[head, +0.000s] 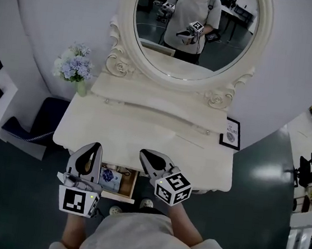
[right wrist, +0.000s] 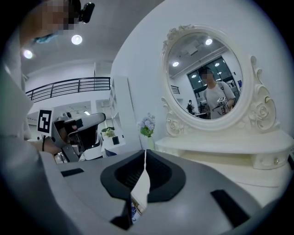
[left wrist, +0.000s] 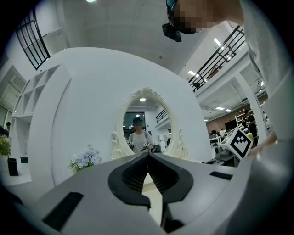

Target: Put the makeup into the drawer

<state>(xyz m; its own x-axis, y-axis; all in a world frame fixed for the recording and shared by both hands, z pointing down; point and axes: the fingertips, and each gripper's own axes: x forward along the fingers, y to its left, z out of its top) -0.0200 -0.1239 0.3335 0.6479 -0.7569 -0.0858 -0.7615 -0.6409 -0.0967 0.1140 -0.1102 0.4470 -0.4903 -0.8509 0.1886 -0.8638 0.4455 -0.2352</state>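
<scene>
Makeup (head: 108, 177): blue-printed pack, lying inside open drawer (head: 132, 183) under front edge of desk (head: 144, 128). Other small items beside it, too small to name. Shows again as a blue-and-white sliver through the gap below the jaws in the right gripper view.

Left claw (head: 93, 147): from above, over left end of drawer, marker cube toward the person. Jaws closed tip to tip, nothing between.

Right claw (head: 144, 154): just right of drawer, at desk's front edge. Jaws pressed together, empty. Well apart from the makeup.

Desk top: cream-white, bare across the middle.

Rear right corner: small framed card (head: 231, 133), leaning upright.

Rear left corner: vase of pale blue flowers (head: 75, 64).

Back of desk: oval mirror (head: 154, 50) in carved white frame, upright, reflecting a person in a grey top with both claws raised.

Dark floor (head: 262, 179) around the desk.
</scene>
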